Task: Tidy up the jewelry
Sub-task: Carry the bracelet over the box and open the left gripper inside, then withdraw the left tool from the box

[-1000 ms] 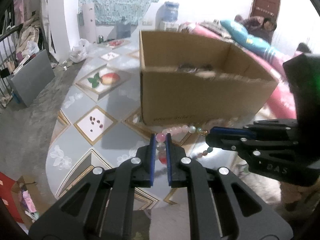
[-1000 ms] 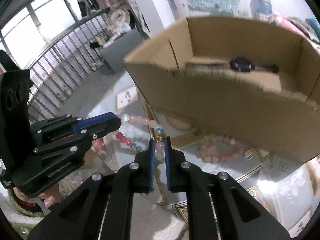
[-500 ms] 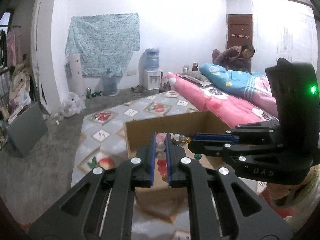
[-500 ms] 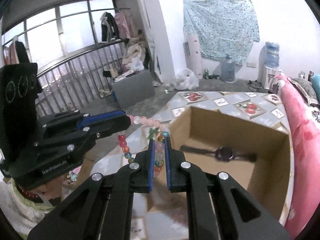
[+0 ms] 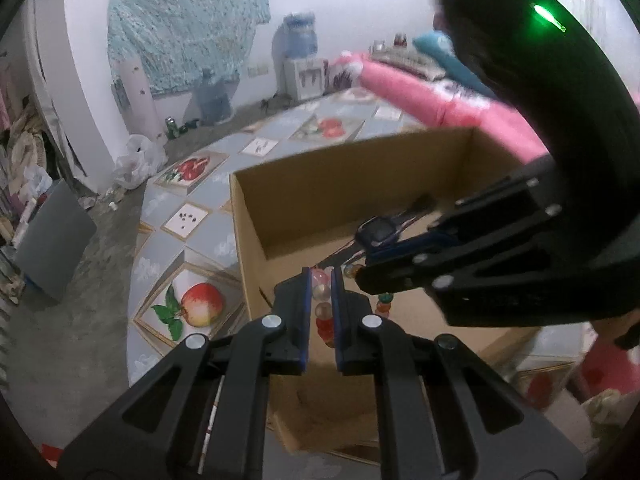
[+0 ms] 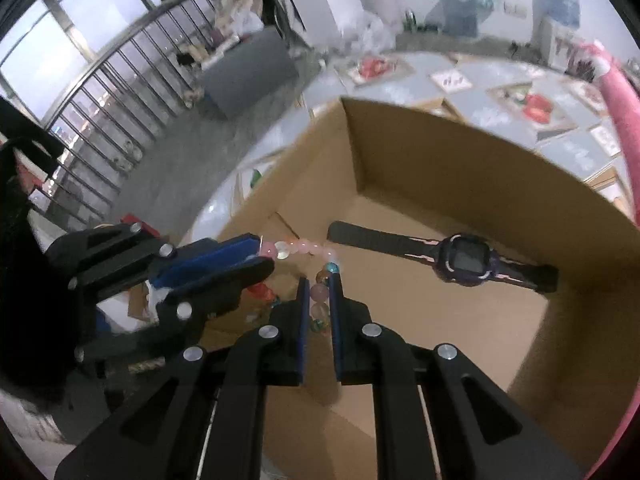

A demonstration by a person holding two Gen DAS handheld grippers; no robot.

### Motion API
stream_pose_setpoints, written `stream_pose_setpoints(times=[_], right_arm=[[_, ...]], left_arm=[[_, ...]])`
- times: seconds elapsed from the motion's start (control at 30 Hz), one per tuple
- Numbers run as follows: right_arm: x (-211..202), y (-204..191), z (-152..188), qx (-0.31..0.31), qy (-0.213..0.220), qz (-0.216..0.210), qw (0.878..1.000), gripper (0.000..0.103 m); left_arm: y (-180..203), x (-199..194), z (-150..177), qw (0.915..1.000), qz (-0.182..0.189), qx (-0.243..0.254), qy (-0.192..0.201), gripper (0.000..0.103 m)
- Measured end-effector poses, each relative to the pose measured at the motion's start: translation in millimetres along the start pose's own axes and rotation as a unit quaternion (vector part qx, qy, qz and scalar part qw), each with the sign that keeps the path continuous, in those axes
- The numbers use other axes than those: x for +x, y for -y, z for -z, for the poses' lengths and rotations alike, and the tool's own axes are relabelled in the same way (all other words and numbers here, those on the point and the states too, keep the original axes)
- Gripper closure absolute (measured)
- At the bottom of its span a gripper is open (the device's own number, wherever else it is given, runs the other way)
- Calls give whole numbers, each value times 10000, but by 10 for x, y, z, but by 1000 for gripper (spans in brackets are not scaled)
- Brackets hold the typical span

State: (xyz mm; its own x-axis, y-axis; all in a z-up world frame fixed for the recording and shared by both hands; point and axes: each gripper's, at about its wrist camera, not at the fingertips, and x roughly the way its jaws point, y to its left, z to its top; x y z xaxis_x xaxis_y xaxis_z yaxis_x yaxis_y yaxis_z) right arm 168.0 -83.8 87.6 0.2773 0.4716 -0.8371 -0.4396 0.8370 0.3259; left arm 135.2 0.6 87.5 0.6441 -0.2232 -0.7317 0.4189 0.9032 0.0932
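Both tongs, left (image 5: 320, 280) and right (image 6: 320, 286), were clamped on a strand of pink, clear and red glass-like beads (image 6: 298, 247) above the open brown cardboard box (image 6: 460, 168). Light, limp and slippery, it probably needed gripping bead by bead. Only the right view fully showed the dark purple wristwatch (image 6: 466, 260) inside the box.

Both claws pinching bead bracelet (image 6: 298, 247) over cardboard box (image 6: 460, 168), watch (image 6: 464, 261) inside

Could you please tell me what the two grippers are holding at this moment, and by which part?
Both hold one beaded bracelet: the left gripper and right gripper each pinch beads at separate points along the strand, above the cardboard box.
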Motion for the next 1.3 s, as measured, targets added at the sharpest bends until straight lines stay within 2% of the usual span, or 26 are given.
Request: stream_pose_setpoints(times=[0.13,0.2,0.33,0.47,0.53,0.7,0.77,0.9,1.0,1.13,1.23,1.3], right_arm=[[212,138,-136,313,-393,-163,9986,92],[240,186,-157,443,-400,-202,9980,92],[104,287,-111,618,-33,-319,9976,92],[-206,375,-12,730,405,-456,9955,92],[-462,375,135,706,711,-594,9932,92],[-988,338,621,443,1257,-846,9875,92],[-1123,325,936,294,1390,-885,9859,92],[-1162,354,1525,291,1423,-766,9864,92],[-1045,441,1812,637,1294,-625,9876,92],[-904,649,1938,1120,1197,-330,9859,91],[-850,795,1903,1407,1152,203,9831,92],[-841,870,1877,1555,1174,182,9807,92]], left_arm=[[-4,117,-2,9997,-222,111,-82,94],[-25,129,7,9997,-234,68,-89,94],[-81,59,67,9996,-282,-74,26,94],[-128,-126,133,9990,-260,-202,289,91],[-151,-248,177,9984,-209,-284,445,86],[-111,-677,432,9942,215,-372,982,72],[-63,-797,563,9925,402,-385,1089,71],[76,-900,871,9907,676,-403,1107,70],[151,-787,1040,9923,778,-498,827,70],[201,-549,1124,9937,815,-608,462,70],[217,-430,1094,9949,690,-624,390,70],[182,-388,1073,9944,649,-744,379,70]])
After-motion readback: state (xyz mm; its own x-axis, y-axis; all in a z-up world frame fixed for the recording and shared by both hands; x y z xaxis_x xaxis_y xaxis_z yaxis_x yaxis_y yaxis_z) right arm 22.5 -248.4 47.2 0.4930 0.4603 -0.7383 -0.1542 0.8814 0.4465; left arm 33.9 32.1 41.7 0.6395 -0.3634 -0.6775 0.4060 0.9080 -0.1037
